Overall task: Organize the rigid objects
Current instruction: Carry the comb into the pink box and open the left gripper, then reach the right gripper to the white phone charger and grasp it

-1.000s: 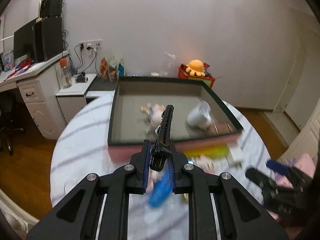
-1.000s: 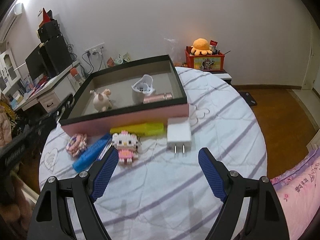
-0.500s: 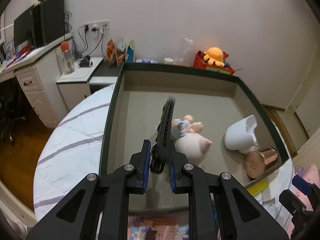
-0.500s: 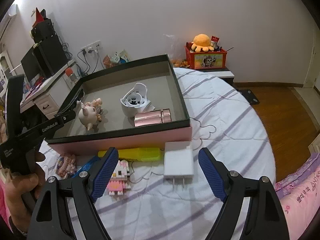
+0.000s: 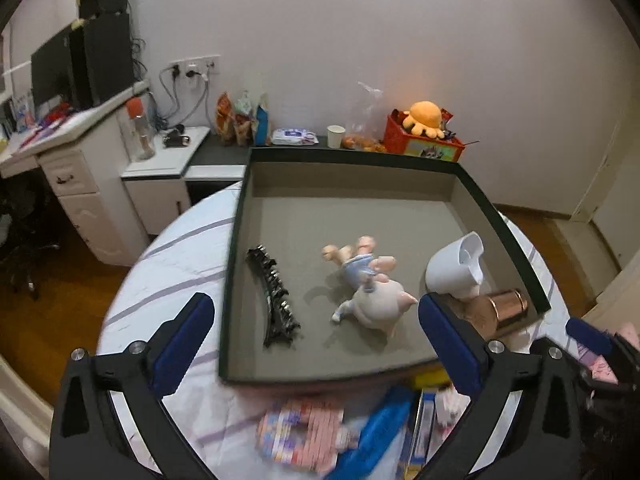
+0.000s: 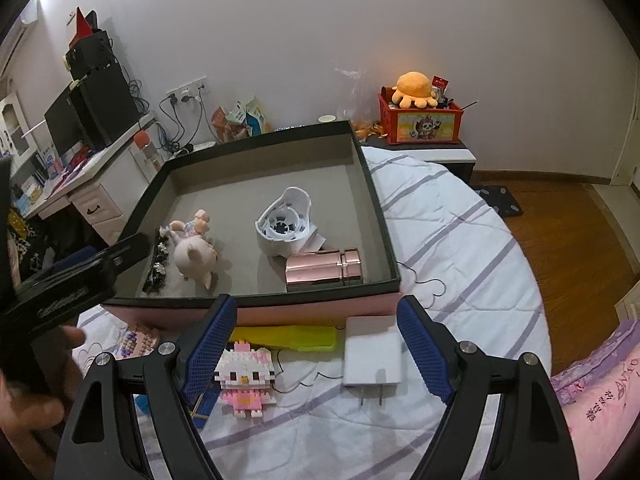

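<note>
A dark-rimmed box [image 5: 236, 248] with a grey floor sits on the striped bedcover. In it lie a black hair clip [image 5: 272, 300], a pig figure [image 5: 372, 292], a white holder [image 5: 456, 270] and a rose-gold tube [image 5: 502, 312]. My left gripper [image 5: 316, 340] is open and empty above the box's near edge. My right gripper [image 6: 318, 350] is open and empty above a white charger [image 6: 374, 352], a yellow bar [image 6: 288, 336] and a pink block cat [image 6: 244, 376]. The box [image 6: 384, 236], the pig [image 6: 194, 254] and the tube [image 6: 324, 270] show there too.
A pink block piece [image 5: 304, 436] and a blue item [image 5: 372, 432] lie blurred in front of the box. A white desk [image 5: 80, 160] with a monitor stands at the left. A red box with an orange plush [image 6: 420, 116] stands behind. Wooden floor [image 6: 560, 216] lies to the right.
My left gripper carried the black hair clip over the box, opened and let it go; the clip now lies on the box floor at the left. My right gripper moved closer to the charger.
</note>
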### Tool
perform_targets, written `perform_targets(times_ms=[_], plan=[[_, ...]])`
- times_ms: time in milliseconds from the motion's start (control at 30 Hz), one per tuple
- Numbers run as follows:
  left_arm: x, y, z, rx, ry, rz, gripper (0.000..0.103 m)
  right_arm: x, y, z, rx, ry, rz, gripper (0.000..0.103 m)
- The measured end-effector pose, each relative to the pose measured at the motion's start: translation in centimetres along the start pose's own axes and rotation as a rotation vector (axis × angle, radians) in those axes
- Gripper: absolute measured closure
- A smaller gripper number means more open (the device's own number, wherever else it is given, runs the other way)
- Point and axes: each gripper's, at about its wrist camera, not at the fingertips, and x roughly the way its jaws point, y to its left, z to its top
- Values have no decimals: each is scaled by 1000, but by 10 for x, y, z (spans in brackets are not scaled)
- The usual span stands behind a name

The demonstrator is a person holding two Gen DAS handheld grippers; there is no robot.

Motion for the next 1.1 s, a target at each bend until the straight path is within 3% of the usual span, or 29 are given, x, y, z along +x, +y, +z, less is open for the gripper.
perform_targets(times_ms=[200, 400, 733, 1100], plan=[[-31, 8, -33, -53, 33, 3, 0, -14, -16, -14, 11, 24, -35, 20], [-34, 14, -59, -87, 109, 2, 0, -12, -31, -35, 35, 87, -62, 20], [-29, 12, -52, -57, 104, 66, 0, 5, -21, -27, 1, 109, -58, 20], [-9, 16, -49, -69, 144, 52, 0, 37, -27, -28, -9, 185, -129, 20]])
